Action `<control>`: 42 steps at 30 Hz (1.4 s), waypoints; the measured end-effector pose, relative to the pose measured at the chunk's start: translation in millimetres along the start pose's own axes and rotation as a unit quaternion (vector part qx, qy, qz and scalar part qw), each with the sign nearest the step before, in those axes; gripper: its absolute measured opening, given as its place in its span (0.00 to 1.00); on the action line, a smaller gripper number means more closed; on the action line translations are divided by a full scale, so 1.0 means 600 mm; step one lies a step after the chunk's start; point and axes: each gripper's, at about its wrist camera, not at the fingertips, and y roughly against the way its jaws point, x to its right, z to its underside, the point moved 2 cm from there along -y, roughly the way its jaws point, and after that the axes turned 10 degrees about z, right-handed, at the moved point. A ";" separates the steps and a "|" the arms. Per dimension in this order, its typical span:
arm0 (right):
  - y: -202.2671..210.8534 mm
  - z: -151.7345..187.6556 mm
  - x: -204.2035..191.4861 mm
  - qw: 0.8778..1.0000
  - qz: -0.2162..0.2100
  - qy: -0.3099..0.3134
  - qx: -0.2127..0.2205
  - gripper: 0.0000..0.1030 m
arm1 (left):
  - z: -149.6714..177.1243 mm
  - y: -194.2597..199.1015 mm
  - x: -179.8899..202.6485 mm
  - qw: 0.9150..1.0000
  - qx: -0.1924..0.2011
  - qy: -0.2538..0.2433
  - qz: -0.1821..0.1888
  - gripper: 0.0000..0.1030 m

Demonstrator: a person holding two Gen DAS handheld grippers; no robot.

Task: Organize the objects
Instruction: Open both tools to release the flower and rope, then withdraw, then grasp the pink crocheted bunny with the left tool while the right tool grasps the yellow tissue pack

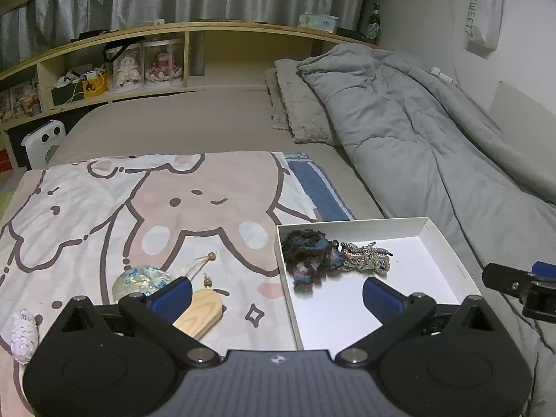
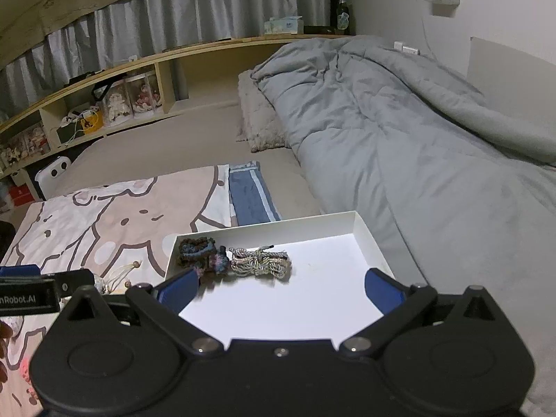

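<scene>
Blue-padded, our left gripper (image 1: 276,293) and right gripper (image 2: 279,286) both gape wide, holding nothing, above the white box (image 2: 368,234).

— What is seen inside the shallow white cardboard tray (image 2: 368,239)?
— A dark blue-brown crocheted yarn piece (image 2: 203,255) and a coiled beige braided cord (image 2: 260,260), lying side by side and touching.
— And the right gripper (image 2: 281,286)?
— Its blue-padded fingers (image 2: 382,290) are spread wide over the tray, nothing held.

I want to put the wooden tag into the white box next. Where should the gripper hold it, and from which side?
Probably grip the wooden tag across its narrow width, near the middle, coming from above. It lies flat on the blanket, so only its long edges offer opposing faces. The open left gripper is nearest.
</scene>
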 end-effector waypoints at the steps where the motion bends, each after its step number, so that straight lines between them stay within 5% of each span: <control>1: 0.003 0.001 0.001 1.000 0.001 0.000 0.000 1.00 | 0.000 0.005 -0.001 1.000 0.000 -0.001 -0.001 1.00; 12: 0.016 0.013 -0.025 1.000 -0.010 -0.006 0.001 1.00 | 0.003 0.081 -0.058 0.999 0.029 -0.001 -0.034 1.00; 27: 0.017 0.028 -0.154 0.998 -0.056 0.011 -0.009 1.00 | 0.012 0.173 -0.184 0.992 0.060 0.026 -0.108 1.00; 42: -0.007 0.057 -0.244 0.991 -0.120 -0.025 -0.061 1.00 | 0.068 0.158 -0.242 0.991 0.033 0.039 -0.120 1.00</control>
